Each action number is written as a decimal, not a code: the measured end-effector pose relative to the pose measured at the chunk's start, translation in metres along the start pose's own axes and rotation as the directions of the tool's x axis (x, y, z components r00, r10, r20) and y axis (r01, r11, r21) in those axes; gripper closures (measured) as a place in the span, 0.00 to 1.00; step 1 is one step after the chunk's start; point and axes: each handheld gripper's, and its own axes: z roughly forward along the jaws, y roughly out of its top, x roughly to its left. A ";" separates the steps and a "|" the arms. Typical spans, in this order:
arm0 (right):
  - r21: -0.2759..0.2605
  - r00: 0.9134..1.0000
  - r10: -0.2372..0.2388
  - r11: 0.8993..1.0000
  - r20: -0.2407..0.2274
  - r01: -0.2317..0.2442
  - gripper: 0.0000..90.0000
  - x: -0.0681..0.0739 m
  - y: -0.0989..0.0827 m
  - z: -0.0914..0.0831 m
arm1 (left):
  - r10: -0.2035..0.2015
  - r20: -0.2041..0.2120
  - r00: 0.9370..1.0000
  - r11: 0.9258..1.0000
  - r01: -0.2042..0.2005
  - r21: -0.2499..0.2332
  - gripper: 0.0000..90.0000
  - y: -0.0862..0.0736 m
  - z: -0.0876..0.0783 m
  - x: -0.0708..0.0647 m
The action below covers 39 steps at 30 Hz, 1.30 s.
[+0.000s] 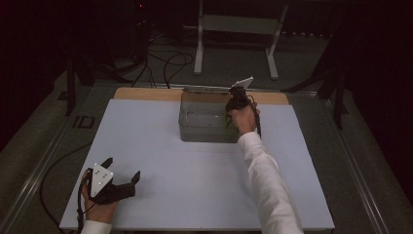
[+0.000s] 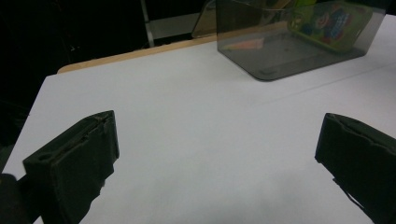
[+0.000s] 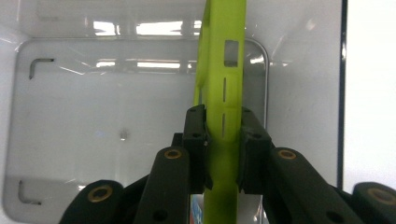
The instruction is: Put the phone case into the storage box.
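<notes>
Two black jaws of the right gripper (image 3: 223, 140) stand narrow, clamped on the edge of a flat lime-green plastic piece with small slots and a square cut-out (image 3: 223, 88); the pads press its two faces, one on each side; in the high view that right gripper (image 1: 237, 103) hangs over the right end of the smoky translucent plastic bin (image 1: 187, 122), jaws pointing down into it. The left gripper (image 1: 122, 175) lies well apart from the bin, near the table's front left corner, its jaws spread wide with nothing between them; in the left gripper view its two fingers (image 2: 74, 163) frame only bare tabletop.

The white tabletop (image 1: 195, 180) carries the bin near its far edge, where a strip of bare wood (image 1: 141, 93) shows just beside the bin; beyond the bin the room is dark, with a grey floor, loose black cables (image 1: 165, 63) and the pale legs of a metal stand (image 1: 199, 44).

The green piece stands on edge inside the bin, against the bin's right wall as the right gripper view has it; its long axis runs away from the jaws toward the bin's floor, so it seems to hang close to upright, though the exact tilt is hard to judge; through the bin's wall, in the left gripper view, a colourful printed face (image 2: 334, 23) shows, probably the same piece.
</notes>
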 end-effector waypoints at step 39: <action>-0.137 0.984 -0.177 0.975 0.014 0.177 0.63 0.001 -0.011 -0.037 | 0.006 0.003 1.000 1.000 -0.006 0.002 0.00 0.000 0.001 -0.002</action>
